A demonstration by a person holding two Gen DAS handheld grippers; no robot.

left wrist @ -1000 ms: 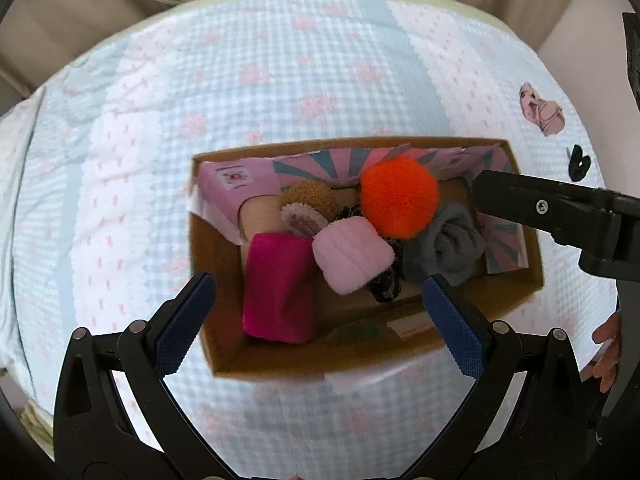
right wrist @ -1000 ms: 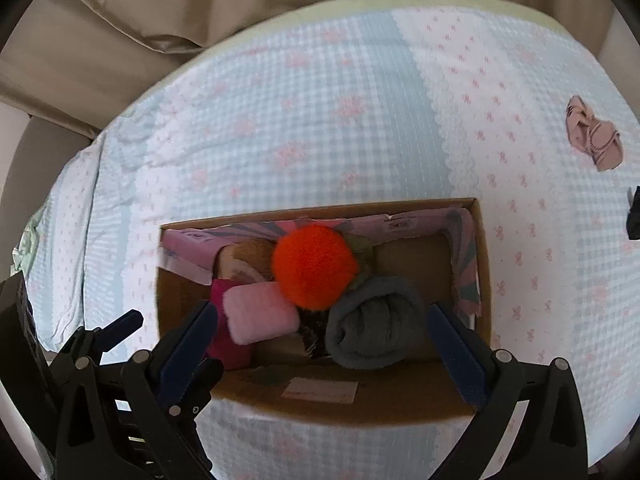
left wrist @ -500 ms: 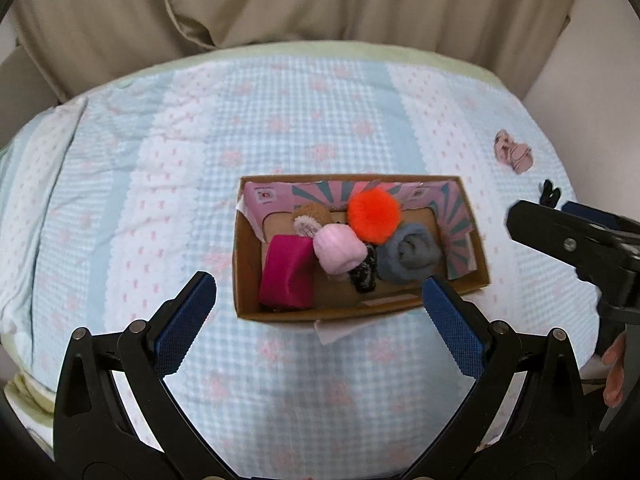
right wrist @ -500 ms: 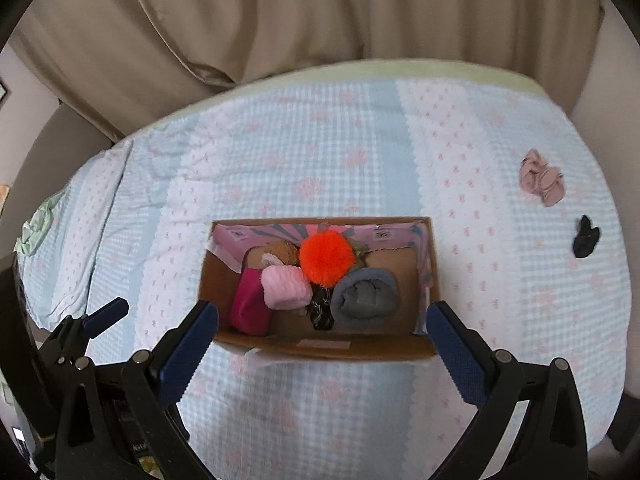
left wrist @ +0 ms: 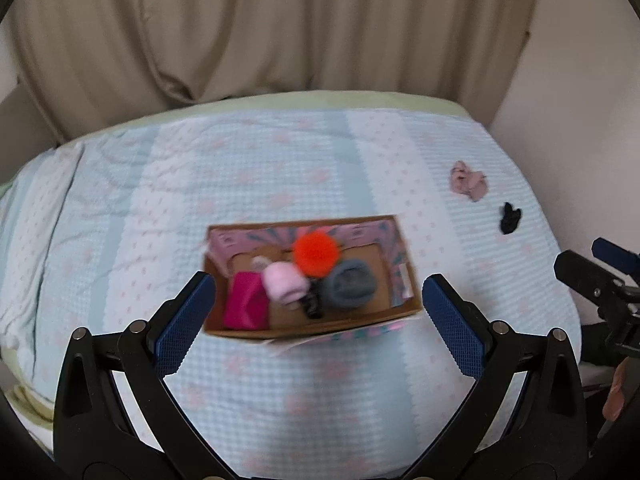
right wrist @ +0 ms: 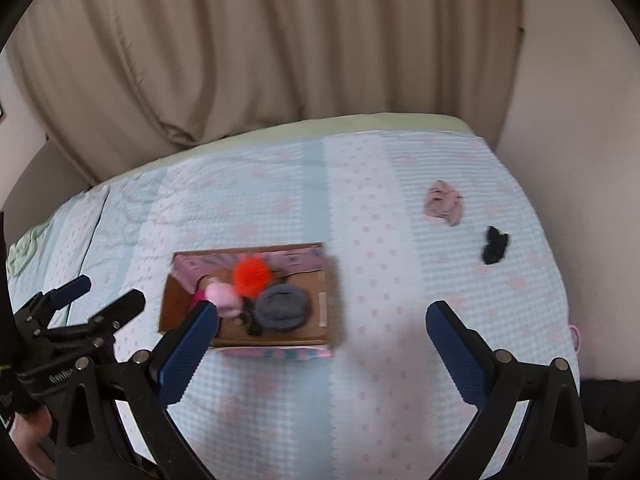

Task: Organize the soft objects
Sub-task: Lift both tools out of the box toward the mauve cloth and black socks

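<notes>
1. Beige curtains (left wrist: pixel 280 32) hang in folds behind a bed covered in a pale blue and white checked quilt (left wrist: pixel 280 168) with pink motifs; a green sheet edge (right wrist: pixel 360 124) shows along the far side.
2. Open brown cardboard box (left wrist: pixel 396 312) with a pink patterned inner lining sits on the quilt, nearer the front edge than the curtain side.
3. Box contents, packed together: a magenta folded cloth (left wrist: pixel 245 306) at the left end; a pale pink knitted roll (left wrist: pixel 283 282) touching it; a bright orange fluffy pompom (left wrist: pixel 316 251) against the far wall; a grey rolled sock (left wrist: pixel 349 283) to the right; a small black item (left wrist: pixel 313 307) between pink roll and grey sock. A tan piece behind the pink roll is too blurred to identify.
4. Loose on the quilt, toward its right edge and well apart from the box: a dusty pink crumpled scrunchie (left wrist: pixel 469 181), and just beside it, nearer the front, a small black scrunchie (left wrist: pixel 509 218).
5. Left gripper (left wrist: pixel 316 320): released, blue-padded fingers (left wrist: pixel 184 324) spread wide, nothing between them, held above the box's near edge.
6. Right gripper (right wrist: pixel 320 352): also released, fingers (right wrist: pixel 454 354) wide apart, empty, over the quilt just right of the box.
7. Both views are motion-blurred.
</notes>
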